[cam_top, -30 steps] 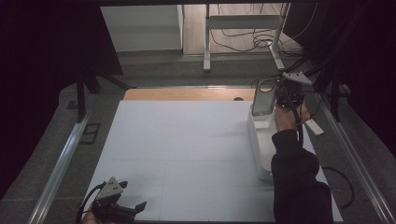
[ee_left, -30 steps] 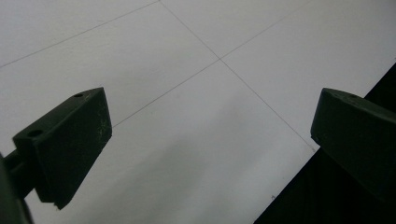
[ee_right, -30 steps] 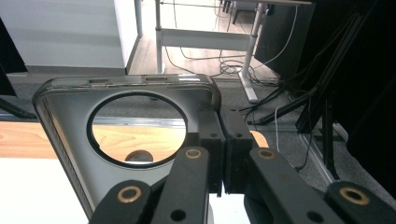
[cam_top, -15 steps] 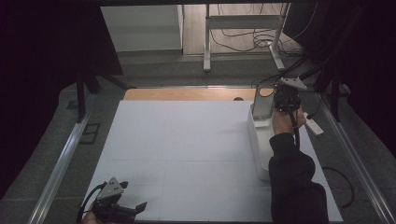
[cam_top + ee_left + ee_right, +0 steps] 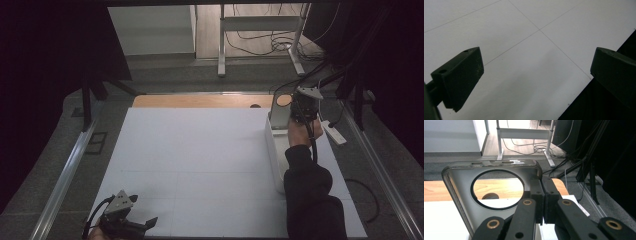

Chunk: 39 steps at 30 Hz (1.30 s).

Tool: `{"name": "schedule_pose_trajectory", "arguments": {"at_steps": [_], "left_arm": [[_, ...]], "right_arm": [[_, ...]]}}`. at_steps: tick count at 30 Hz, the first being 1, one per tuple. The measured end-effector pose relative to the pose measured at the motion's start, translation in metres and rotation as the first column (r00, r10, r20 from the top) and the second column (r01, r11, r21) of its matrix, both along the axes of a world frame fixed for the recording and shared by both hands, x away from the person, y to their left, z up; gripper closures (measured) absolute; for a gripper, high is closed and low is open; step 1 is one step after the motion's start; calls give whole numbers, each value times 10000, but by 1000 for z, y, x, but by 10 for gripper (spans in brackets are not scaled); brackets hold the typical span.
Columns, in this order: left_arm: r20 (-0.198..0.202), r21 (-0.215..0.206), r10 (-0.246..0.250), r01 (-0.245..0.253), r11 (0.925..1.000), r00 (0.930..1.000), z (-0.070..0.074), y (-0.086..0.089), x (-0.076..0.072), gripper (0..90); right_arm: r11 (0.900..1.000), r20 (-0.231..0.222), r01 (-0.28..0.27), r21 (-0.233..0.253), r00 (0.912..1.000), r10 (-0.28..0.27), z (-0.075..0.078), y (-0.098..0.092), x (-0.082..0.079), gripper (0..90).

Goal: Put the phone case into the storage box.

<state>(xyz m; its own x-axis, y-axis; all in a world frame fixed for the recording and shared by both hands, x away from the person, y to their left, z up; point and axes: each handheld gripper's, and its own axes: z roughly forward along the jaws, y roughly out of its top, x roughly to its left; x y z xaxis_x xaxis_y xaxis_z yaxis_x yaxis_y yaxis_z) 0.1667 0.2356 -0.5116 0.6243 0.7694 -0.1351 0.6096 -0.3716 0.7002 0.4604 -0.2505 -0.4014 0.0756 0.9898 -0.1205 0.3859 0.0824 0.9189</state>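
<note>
Translucent grey phone case with one round hole sits clamped in our right gripper; our left gripper gapes empty over white table.

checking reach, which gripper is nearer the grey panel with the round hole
Right. The right gripper is shut on the grey panel at its edge; the left gripper sits open at the table's near left corner.

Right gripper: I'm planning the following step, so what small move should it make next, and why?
Probably lift gently. The right gripper is shut on the edge of a clear phone case, held upright above the white tray, so raising it should clear the tray.
</note>
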Motion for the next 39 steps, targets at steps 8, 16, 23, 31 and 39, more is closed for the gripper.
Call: {"name": "schedule_pose_trajectory", "arguments": {"at_steps": [8,16,23,31,39], "left_arm": [[-48,6,-42,42,10000,10000,-1,0,0,0],[-81,11,-71,71,10000,9999,-1,-1,0,0],[-120,1,-103,103,9999,9999,-1,-1,0,0],[-133,22,-141,141,9999,9998,-2,-1,0,0],[-168,21,-174,174,9998,9997,-2,-1,1,0]], "right_arm": [[9998,25,171,-28,9999,-171,-6,2,1,889],[9997,-43,249,-41,9997,-249,-12,3,1,889],[9996,-27,288,-50,9996,-289,-15,4,2,888],[9995,-32,314,10,9995,-314,-20,4,3,888],[9995,-41,306,21,9995,-306,-24,4,4,887]]}}
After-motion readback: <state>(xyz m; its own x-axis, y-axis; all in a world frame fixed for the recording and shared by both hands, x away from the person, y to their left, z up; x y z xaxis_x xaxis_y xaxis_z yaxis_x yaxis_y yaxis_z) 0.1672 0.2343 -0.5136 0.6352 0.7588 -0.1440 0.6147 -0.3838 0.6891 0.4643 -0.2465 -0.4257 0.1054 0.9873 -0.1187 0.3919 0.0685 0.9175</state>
